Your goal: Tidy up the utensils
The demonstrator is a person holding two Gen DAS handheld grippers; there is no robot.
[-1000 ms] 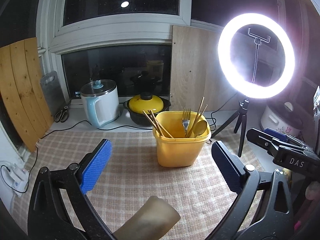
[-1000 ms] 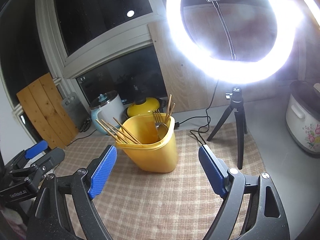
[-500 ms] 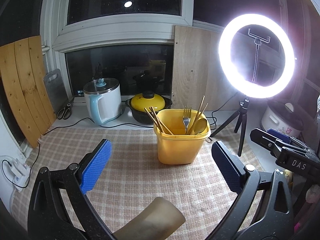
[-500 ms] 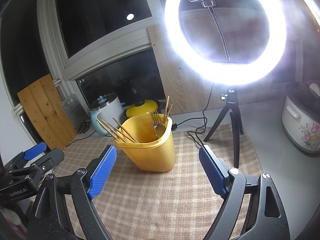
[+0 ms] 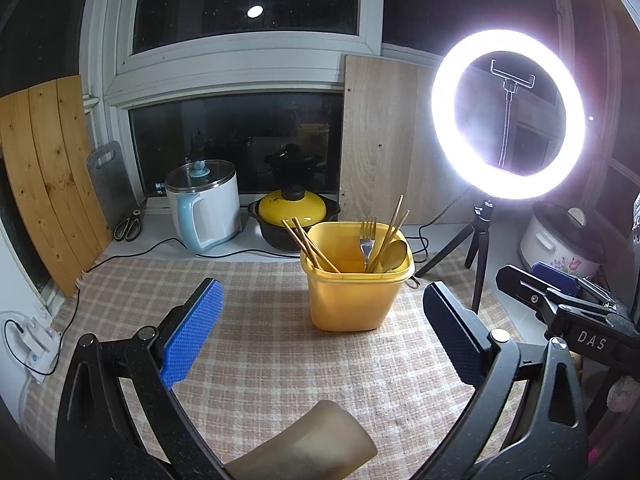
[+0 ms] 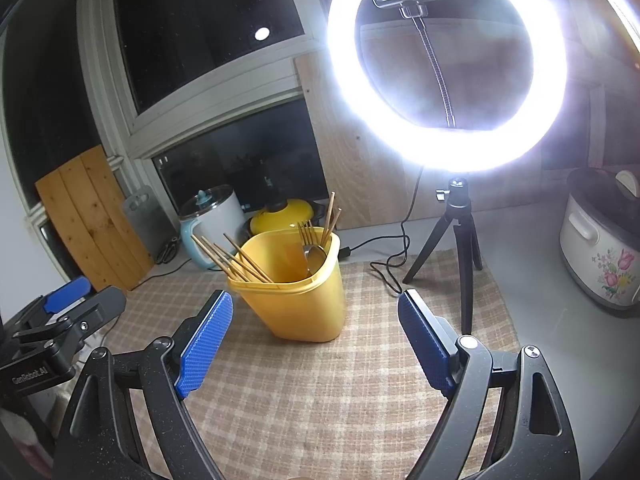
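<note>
Utensils (image 5: 366, 242) upright in yellow bin (image 5: 352, 300)

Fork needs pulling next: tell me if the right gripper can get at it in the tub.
Probably yes. The right gripper is open and empty, facing the tub; the fork stands above the rim, though the spoon crowds it.

One yellow bin (image 5: 355, 296), one fork (image 5: 367, 240), one spoon (image 5: 394, 252), several chopsticks (image 5: 310, 246) (exact count unclear).
</note>
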